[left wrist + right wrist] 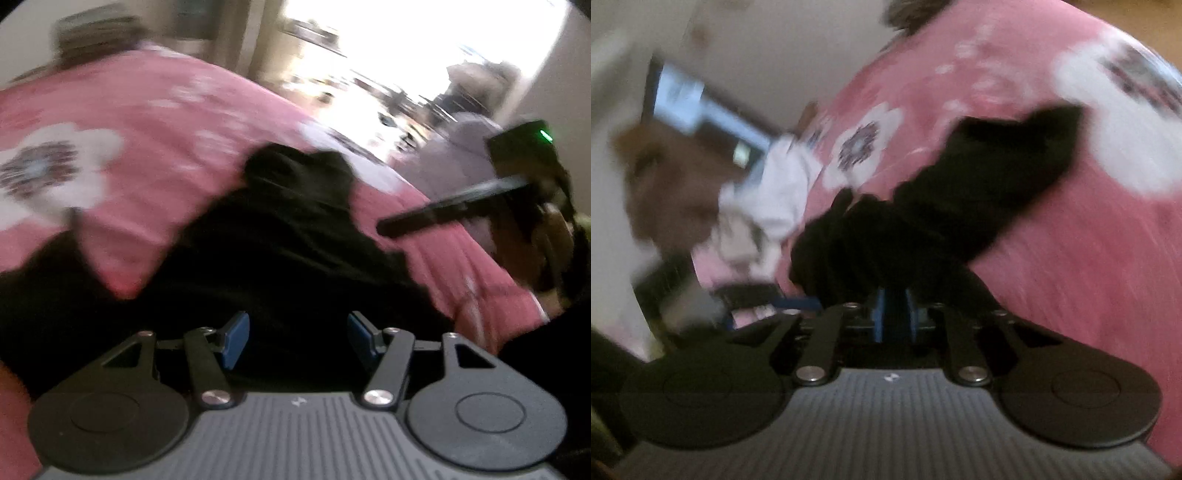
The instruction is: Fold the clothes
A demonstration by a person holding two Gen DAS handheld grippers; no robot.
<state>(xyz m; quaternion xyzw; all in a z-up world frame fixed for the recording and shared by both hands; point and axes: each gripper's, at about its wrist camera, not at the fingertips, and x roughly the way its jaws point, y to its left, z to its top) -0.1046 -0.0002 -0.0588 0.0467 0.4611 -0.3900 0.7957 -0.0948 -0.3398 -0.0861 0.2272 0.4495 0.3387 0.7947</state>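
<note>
A black garment (pixel 280 251) lies bunched on a pink flowered bedspread (pixel 140 110). My left gripper (pixel 297 339) is open, its blue pads apart just above the black cloth, holding nothing. In the right wrist view the same black garment (pixel 942 206) stretches away from my right gripper (pixel 894 314), whose blue pads are shut on a fold of it. The right gripper (pixel 461 206) also shows at the right of the left wrist view. Both views are blurred by motion.
A white garment (pixel 775 188) lies at the bed's edge (pixel 798 236) on the left of the right wrist view. A lilac cloth heap (pixel 454 162) sits at the far right of the bed. Brown furniture (pixel 665 177) and a bright doorway (pixel 406 55) lie beyond.
</note>
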